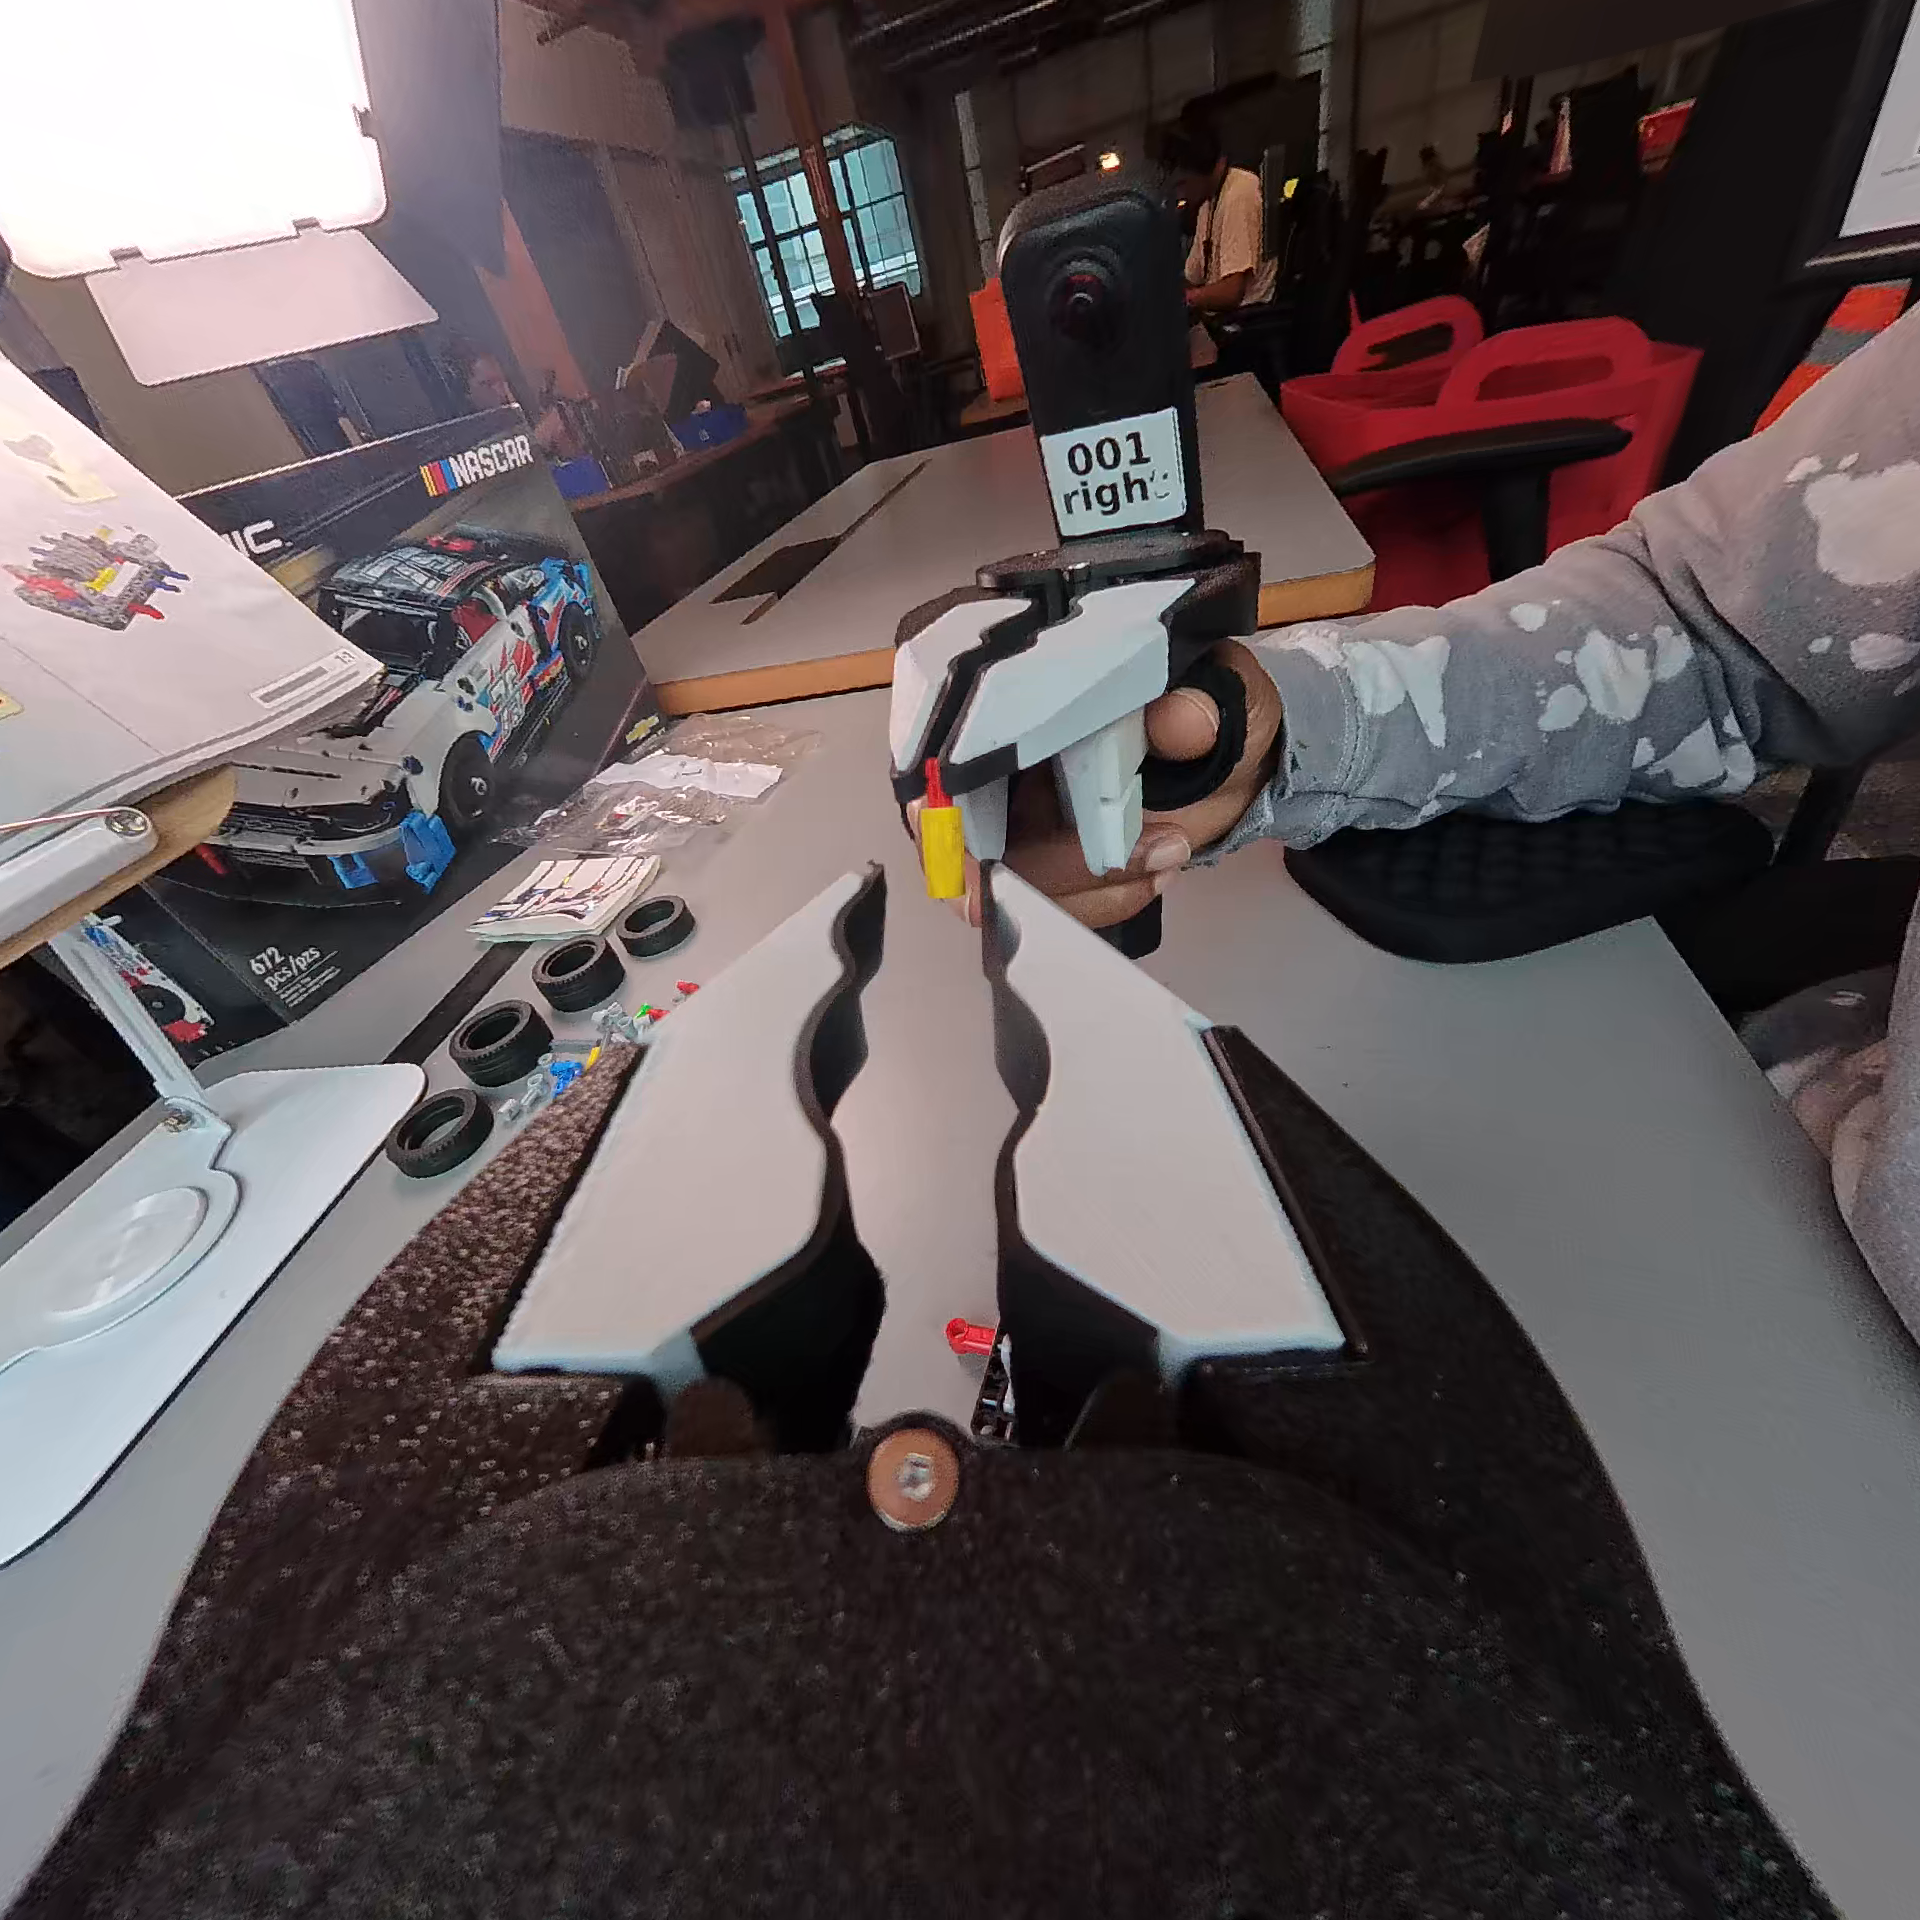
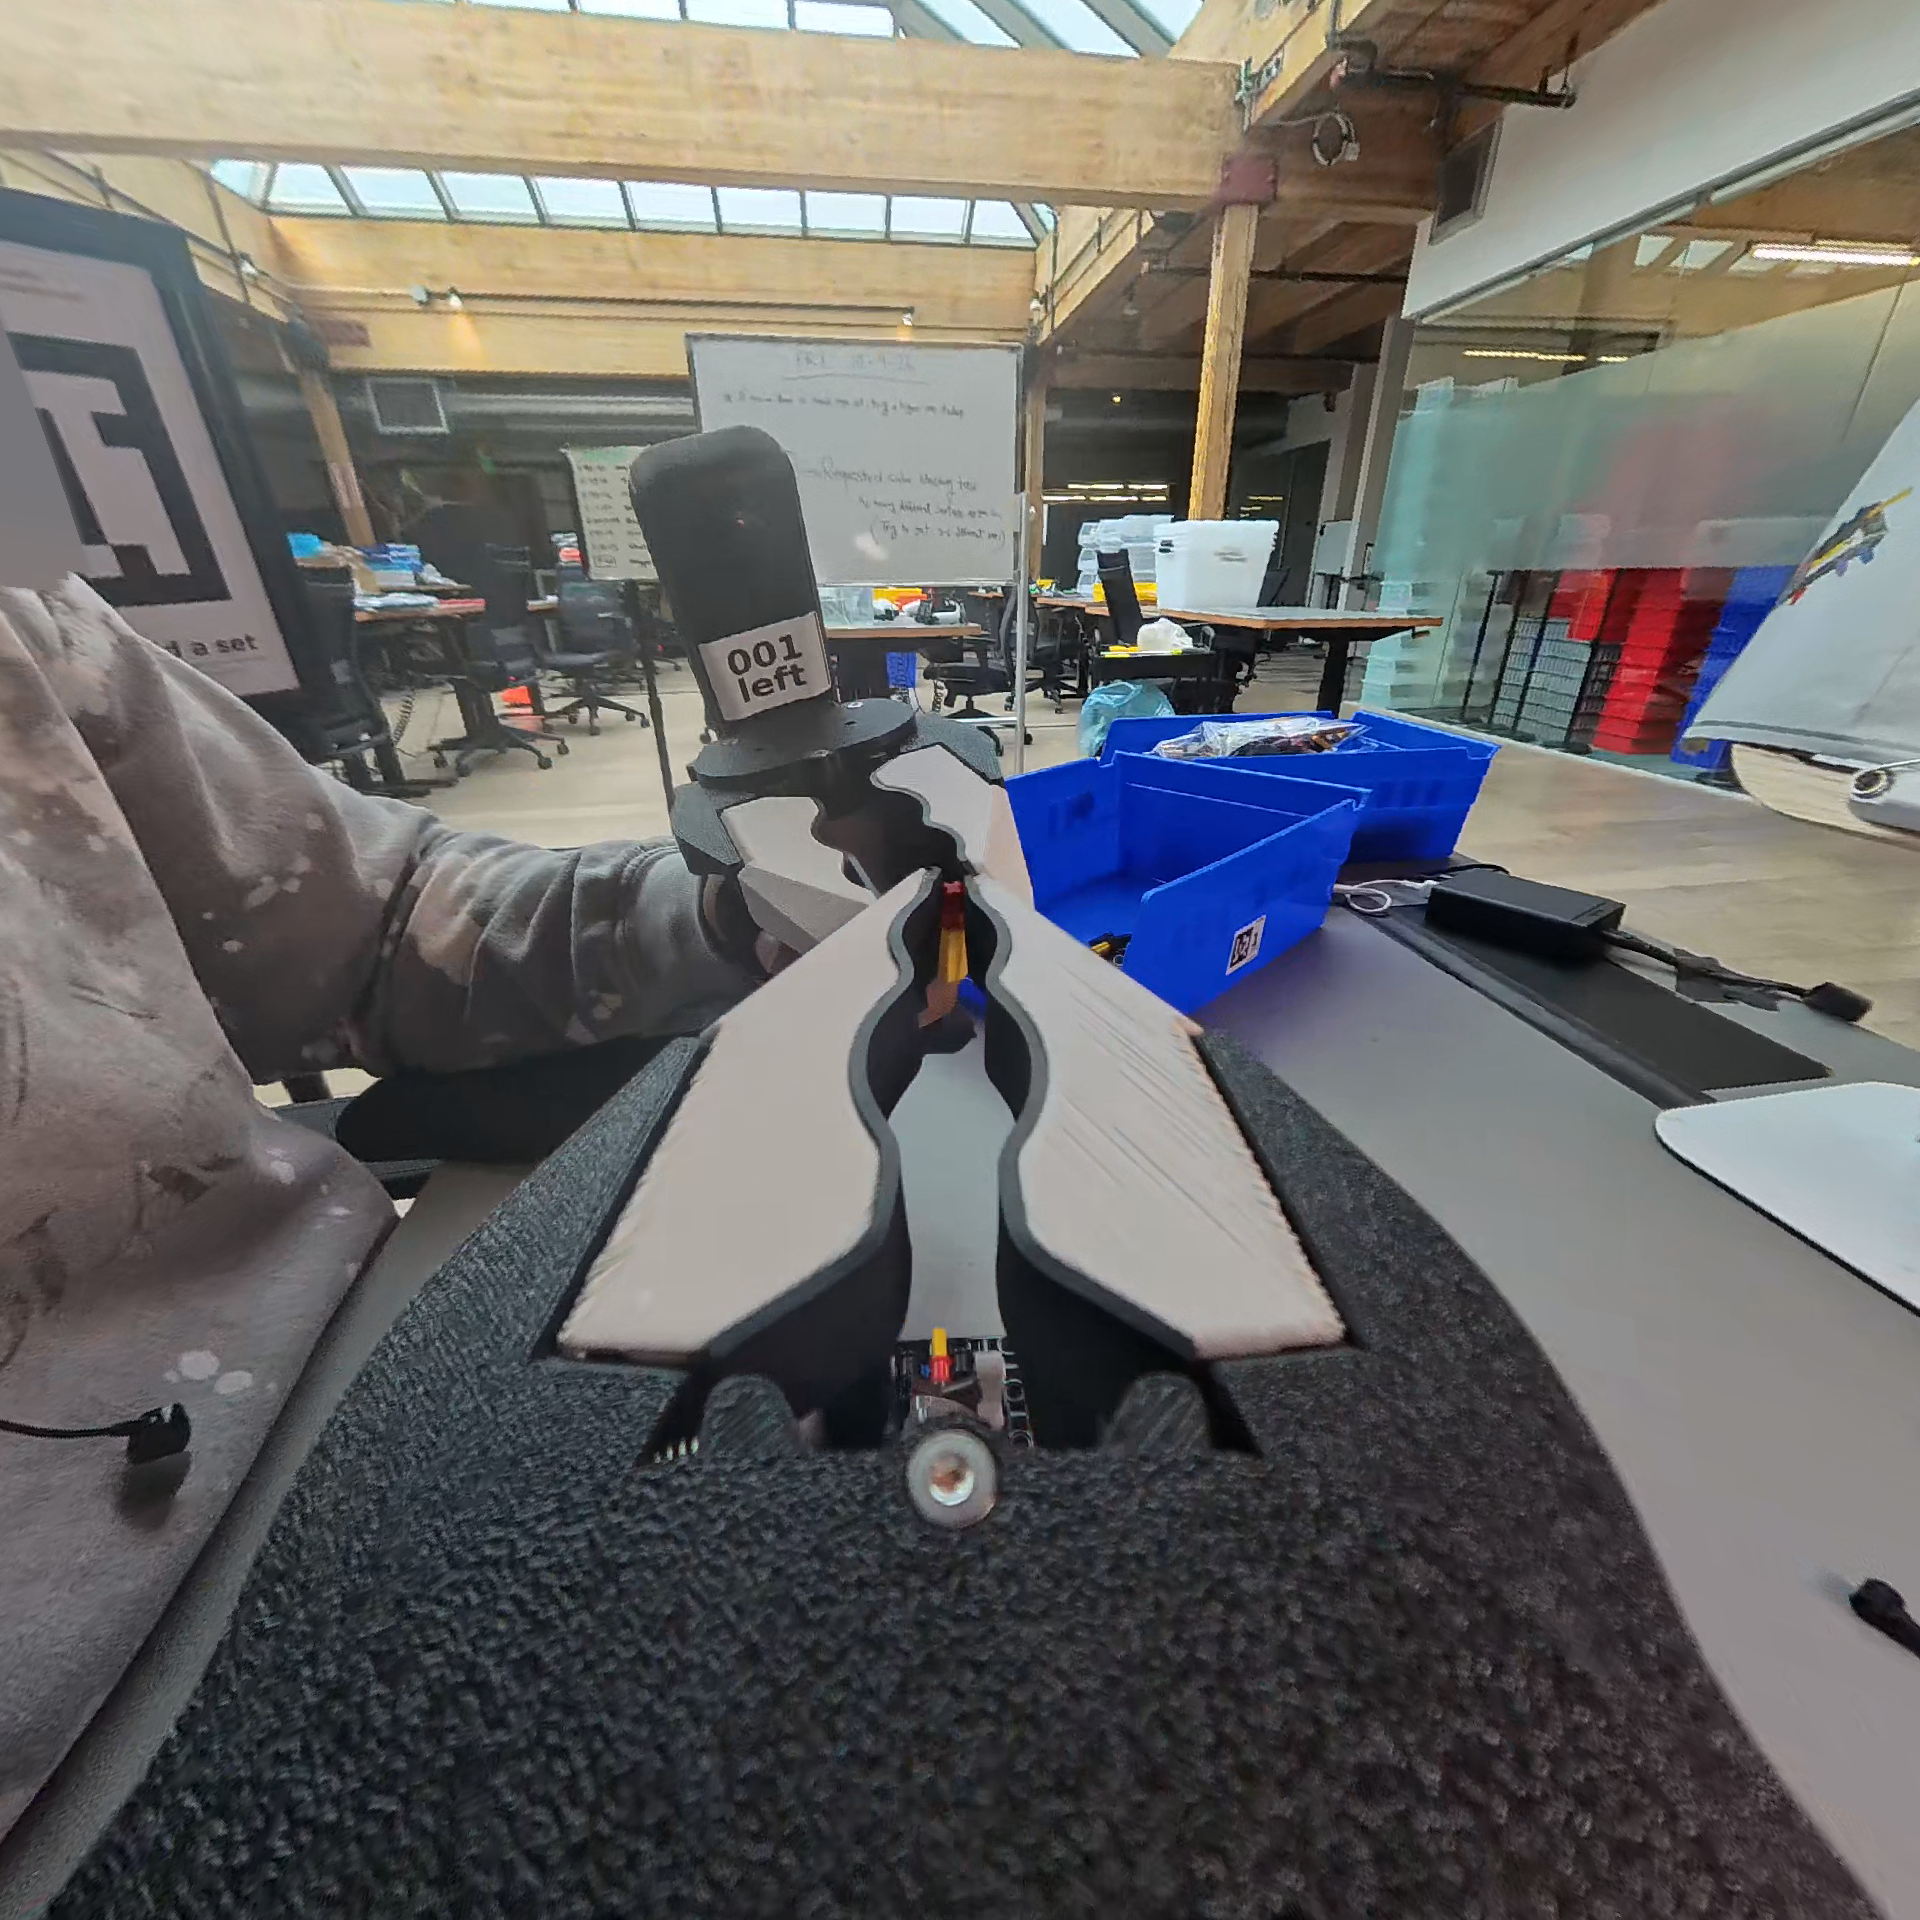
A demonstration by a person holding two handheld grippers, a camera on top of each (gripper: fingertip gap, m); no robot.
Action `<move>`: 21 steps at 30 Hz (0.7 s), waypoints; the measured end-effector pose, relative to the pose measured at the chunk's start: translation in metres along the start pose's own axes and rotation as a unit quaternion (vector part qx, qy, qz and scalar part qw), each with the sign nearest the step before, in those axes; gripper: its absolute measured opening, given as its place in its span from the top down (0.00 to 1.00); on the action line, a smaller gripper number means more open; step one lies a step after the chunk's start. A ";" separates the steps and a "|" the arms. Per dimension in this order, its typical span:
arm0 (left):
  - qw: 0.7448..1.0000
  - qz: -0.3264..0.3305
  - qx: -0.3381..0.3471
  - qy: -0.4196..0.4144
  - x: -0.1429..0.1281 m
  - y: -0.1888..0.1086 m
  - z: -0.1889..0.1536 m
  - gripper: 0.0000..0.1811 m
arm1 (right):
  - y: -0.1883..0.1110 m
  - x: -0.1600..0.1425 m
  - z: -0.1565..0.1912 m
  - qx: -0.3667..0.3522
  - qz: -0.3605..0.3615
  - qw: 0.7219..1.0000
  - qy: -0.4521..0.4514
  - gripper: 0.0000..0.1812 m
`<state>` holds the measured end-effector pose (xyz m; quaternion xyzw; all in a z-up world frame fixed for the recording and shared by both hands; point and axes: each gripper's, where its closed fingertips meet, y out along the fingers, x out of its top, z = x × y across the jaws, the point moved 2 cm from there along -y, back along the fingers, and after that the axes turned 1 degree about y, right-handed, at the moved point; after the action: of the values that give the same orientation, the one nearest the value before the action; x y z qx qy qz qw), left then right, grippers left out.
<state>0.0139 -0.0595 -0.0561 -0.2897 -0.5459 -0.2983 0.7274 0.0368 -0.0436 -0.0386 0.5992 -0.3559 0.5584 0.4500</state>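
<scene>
My right gripper (image 2: 951, 883) is shut on a small yellow brick piece with a red pin (image 2: 951, 940) and holds it upright above the grey table (image 2: 1455, 1195). In the left wrist view the right gripper (image 1: 961, 810) faces me with the yellow piece (image 1: 942, 857) at its tips. My left gripper (image 1: 932, 883) is open and empty, its tips on either side of the yellow piece and just short of it. It also shows in the right wrist view (image 2: 894, 842), jaws spread, just beyond the piece.
Several black tyres (image 1: 499, 1039), a sticker sheet (image 1: 566, 894), small loose parts (image 1: 613, 1029) and a race-car box (image 1: 416, 707) lie left. A booklet stand (image 1: 156, 1247) is nearer. A red pin (image 1: 971, 1335) lies below my left gripper. Blue bins (image 2: 1195, 862) and a power adapter (image 2: 1522, 909) sit at the right. Less than 4 cm separates the two grippers' tips.
</scene>
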 end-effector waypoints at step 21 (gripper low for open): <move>0.980 0.017 -0.063 -0.189 -0.049 0.001 -0.002 0.96 | -0.038 0.068 -0.034 0.020 -0.217 0.966 0.137 0.99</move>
<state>0.0053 -0.0544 -0.1038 -0.3951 -0.6484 -0.2593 0.5969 0.0687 0.0065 0.0224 0.5882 -0.1412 0.5315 0.5929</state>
